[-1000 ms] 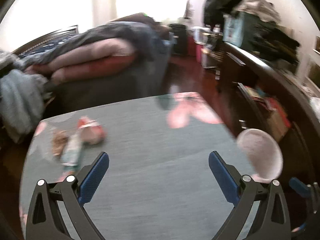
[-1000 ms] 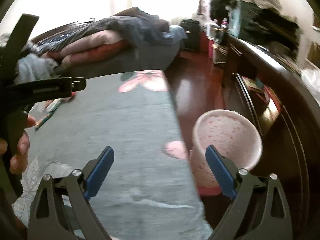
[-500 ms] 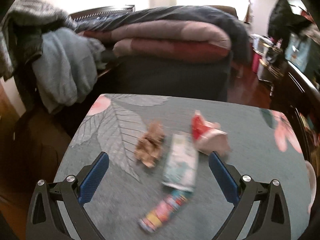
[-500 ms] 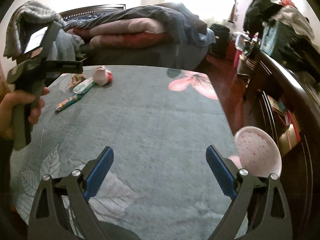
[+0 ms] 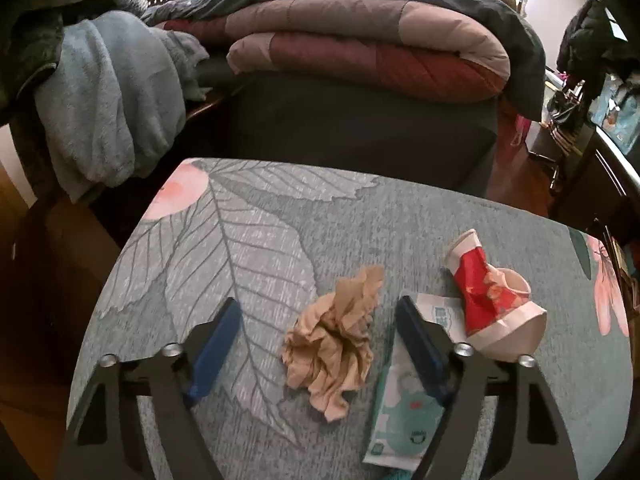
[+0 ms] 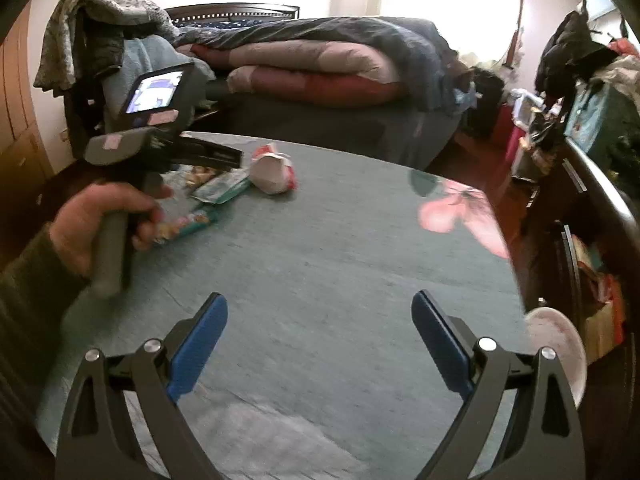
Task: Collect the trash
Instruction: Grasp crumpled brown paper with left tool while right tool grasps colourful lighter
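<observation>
My left gripper (image 5: 318,344) is closing, jaws not yet touching the crumpled brown paper (image 5: 335,340) lying between them on the table (image 5: 260,240). I should center and squeeze gently; the wrapper (image 5: 404,396) probably sits under my right-side finger. My right gripper (image 6: 320,340) hangs spread and empty.

Floral-cloth table (image 5: 260,248): crumpled napkin (image 5: 334,340), wrapper (image 5: 400,412), crushed cup (image 5: 488,300).
</observation>
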`<state>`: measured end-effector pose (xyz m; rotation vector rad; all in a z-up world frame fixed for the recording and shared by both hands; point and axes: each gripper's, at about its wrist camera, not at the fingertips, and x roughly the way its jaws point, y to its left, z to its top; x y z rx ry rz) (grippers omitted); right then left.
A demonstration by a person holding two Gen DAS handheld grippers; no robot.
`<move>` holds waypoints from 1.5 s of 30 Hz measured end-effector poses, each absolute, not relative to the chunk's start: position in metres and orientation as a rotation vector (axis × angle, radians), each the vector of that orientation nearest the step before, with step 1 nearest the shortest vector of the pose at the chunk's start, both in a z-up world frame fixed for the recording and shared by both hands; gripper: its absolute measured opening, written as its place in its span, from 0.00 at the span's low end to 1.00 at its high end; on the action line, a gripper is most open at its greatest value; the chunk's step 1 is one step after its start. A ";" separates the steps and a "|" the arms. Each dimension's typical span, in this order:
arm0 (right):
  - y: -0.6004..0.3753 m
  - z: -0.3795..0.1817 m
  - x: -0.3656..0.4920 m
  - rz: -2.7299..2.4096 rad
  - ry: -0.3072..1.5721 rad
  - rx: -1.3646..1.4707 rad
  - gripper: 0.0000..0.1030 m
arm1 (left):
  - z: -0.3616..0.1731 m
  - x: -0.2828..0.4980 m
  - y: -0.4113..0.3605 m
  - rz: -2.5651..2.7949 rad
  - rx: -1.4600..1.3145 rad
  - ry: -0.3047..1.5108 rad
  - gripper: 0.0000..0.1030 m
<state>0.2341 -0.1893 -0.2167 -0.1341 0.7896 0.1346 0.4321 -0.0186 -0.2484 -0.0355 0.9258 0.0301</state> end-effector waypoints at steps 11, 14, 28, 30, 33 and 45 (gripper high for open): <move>-0.141 -0.226 0.278 0.223 0.849 -0.037 0.91 | -0.249 0.430 -0.011 -0.008 0.026 0.905 0.15; -0.126 -0.231 0.291 0.196 0.842 -0.054 0.90 | -0.237 0.421 0.004 0.009 0.008 0.866 0.15; -0.060 -0.276 0.336 0.204 0.974 0.033 0.83 | -0.199 0.389 0.075 0.060 -0.057 0.787 0.16; -0.051 -0.277 0.339 0.178 0.968 0.015 0.70 | -0.200 0.387 0.080 0.061 -0.061 0.785 0.16; -0.042 -0.277 0.340 0.147 0.961 -0.022 0.58 | -0.200 0.383 0.084 0.058 -0.064 0.781 0.16; -0.053 -0.273 0.317 0.201 0.974 -0.051 0.23 | -0.195 0.367 0.078 0.038 -0.055 0.779 0.16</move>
